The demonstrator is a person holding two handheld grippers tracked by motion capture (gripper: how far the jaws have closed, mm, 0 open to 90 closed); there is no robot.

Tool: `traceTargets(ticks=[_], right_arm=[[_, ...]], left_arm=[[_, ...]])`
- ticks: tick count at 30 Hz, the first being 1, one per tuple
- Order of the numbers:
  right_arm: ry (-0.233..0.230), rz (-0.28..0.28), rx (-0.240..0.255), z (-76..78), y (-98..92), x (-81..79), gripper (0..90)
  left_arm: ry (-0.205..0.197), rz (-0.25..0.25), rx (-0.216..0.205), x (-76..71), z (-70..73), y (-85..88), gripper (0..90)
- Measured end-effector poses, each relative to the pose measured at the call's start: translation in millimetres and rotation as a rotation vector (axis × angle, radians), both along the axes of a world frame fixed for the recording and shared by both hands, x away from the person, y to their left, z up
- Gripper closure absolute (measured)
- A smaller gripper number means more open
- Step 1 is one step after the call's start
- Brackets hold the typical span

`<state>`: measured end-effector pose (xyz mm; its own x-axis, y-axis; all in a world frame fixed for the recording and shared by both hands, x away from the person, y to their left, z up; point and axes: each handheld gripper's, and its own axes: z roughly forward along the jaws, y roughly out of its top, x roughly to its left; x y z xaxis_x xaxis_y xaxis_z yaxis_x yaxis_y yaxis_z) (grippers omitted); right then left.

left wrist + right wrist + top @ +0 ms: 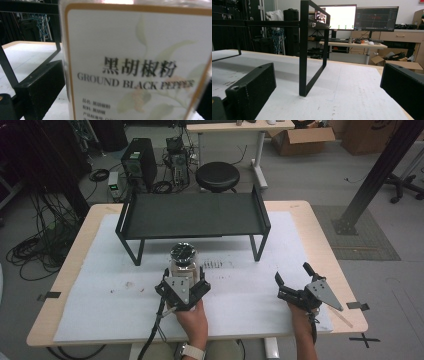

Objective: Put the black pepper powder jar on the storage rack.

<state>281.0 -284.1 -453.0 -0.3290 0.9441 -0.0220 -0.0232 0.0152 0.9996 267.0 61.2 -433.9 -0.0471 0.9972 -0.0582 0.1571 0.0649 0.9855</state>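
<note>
- A clear square jar of ground black pepper with a black round lid stands upright on the white foam mat, just in front of the black metal shelf rack and a little left of the mat's middle
- In the left gripper view its cream, orange-bordered label reads "GROUND BLACK PEPPER" under Chinese characters, very close to the camera
- The left gripper has a jaw on each side of the jar's lower body; one black finger lies just beside the jar's left wall, but whether the fingers press the jar or only bracket it cannot be told
- The right gripper rests low over the mat's right part, well apart from the jar, its fingers spread wide with nothing between them
- Beyond them stands the rack's front right leg, and past the pale wooden table edge two lit monitors
</note>
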Motion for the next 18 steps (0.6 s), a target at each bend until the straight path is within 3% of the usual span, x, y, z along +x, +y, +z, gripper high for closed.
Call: traceTargets(ticks=[8, 12, 18], right_arm=[[-0.001, 0.003, -0.002, 0.0, 0.0, 0.0, 0.0], [-0.003, 0.004, -0.002, 0.0, 0.0, -0.1, 0.0], [-0.003, 0.006, -0.003, 0.0, 0.0, -0.1, 0.0]], left_arm=[[-0.015, 0.004, 0.009, 3.6, 0.0, -0.2, 0.6], [0.002, -0.005, 0.035, 4.9, -0.5, -2.1, 2.8], [-0.011, -0.004, 0.016, 4.8, 1.0, -2.0, 7.1]])
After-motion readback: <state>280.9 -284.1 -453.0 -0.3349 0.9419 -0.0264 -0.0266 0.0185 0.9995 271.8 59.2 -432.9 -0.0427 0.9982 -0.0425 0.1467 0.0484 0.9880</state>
